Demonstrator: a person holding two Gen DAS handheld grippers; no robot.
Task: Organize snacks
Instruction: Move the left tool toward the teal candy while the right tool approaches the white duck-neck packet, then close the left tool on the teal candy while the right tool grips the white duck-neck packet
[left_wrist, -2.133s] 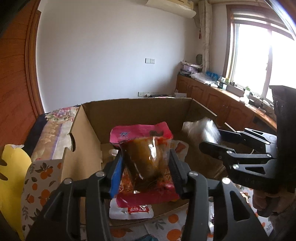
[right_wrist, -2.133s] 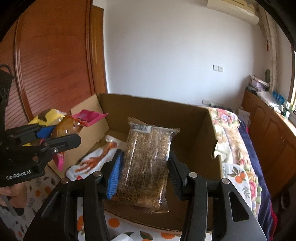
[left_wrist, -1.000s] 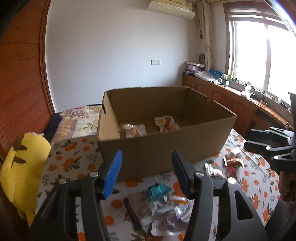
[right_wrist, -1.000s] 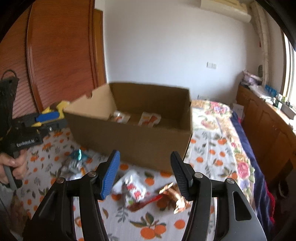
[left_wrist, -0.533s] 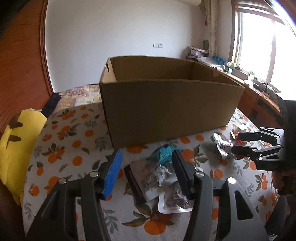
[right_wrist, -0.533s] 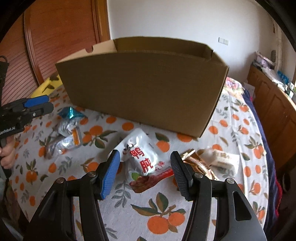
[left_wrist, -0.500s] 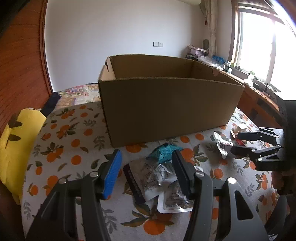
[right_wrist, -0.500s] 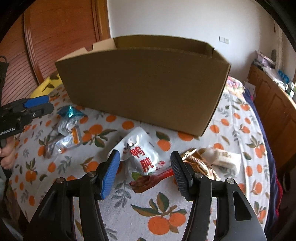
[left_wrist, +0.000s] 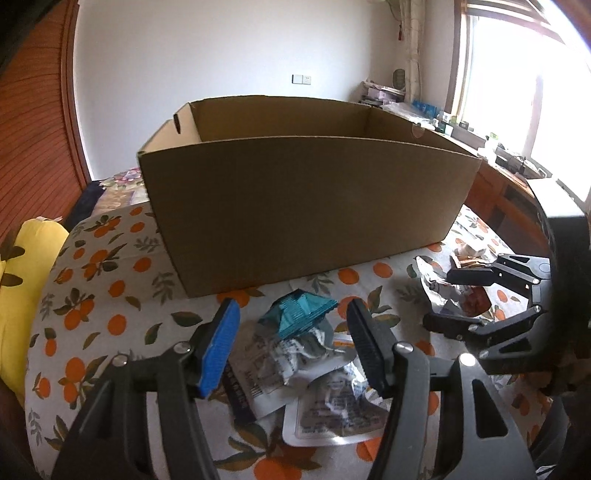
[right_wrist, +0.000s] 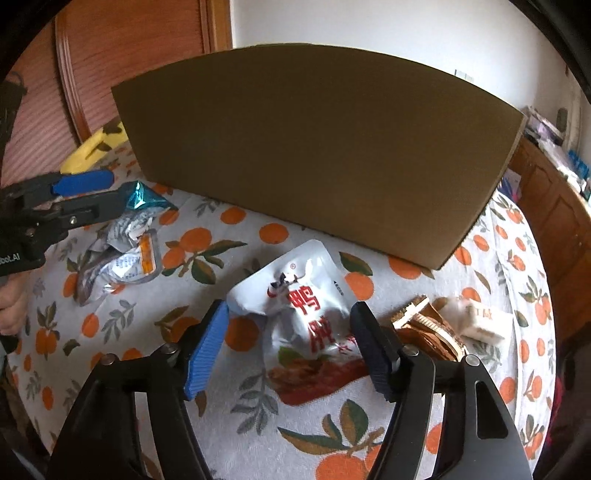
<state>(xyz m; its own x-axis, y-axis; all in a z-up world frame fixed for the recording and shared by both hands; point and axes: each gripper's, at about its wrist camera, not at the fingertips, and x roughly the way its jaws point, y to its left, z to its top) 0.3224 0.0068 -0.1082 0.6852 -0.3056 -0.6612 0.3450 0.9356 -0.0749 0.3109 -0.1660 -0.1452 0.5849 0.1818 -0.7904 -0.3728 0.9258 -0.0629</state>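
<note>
My left gripper hangs low over a teal packet that lies on a heap of silver packets. Its jaws are opening, the pads clear of the teal packet between them. My right gripper hovers over a white pouch with red characters. Those jaws are opening too, and the pouch lies between the fingers untouched. The open cardboard box stands just behind both. In the right wrist view the left gripper sits beside the teal packet. The right gripper shows at the right of the left wrist view.
A gold wrapper and a small white packet lie right of the pouch. The orange-print tablecloth covers the table, whose edge curves at the left. A yellow cushion sits beyond it. Wooden cabinets line the right.
Both grippers held snacks over the box, then let them go inside it. They drew back and sank toward the loose packets on the table, and their jaws have widened a little.
</note>
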